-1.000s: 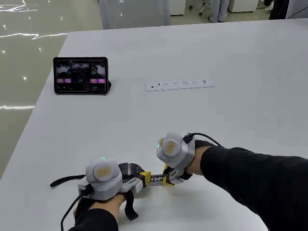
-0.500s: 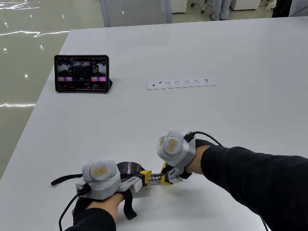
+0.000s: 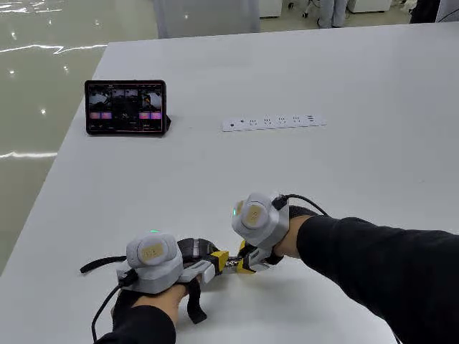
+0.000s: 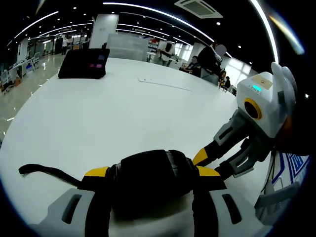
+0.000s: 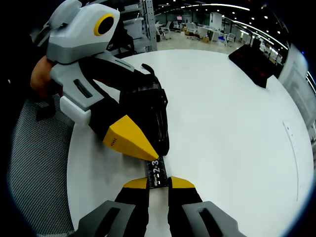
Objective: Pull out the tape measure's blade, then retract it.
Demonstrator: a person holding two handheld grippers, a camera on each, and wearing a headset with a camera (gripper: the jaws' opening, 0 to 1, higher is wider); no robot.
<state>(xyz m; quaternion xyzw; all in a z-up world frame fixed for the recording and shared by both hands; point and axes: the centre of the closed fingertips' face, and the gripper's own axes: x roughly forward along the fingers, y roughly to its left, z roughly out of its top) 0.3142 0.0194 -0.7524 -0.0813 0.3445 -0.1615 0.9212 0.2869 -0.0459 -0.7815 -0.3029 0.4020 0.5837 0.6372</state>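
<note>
The left gripper's (image 4: 151,172) jaws cover most of the tape measure (image 4: 150,190); the blade's (image 5: 156,170) tip is hidden between the right gripper's (image 5: 158,184) jaws. The tablet (image 3: 125,107) screen is unreadably small.

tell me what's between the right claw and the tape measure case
A short stretch of blade joins case and right claw, in the right gripper view.

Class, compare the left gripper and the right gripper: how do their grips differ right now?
The left gripper clamps the black tape measure case, jaws wide apart; the right gripper pinches the thin blade, jaws nearly together. The left gripper lies low along the table; the right gripper angles down. Both have yellow-tipped jaws.
</note>
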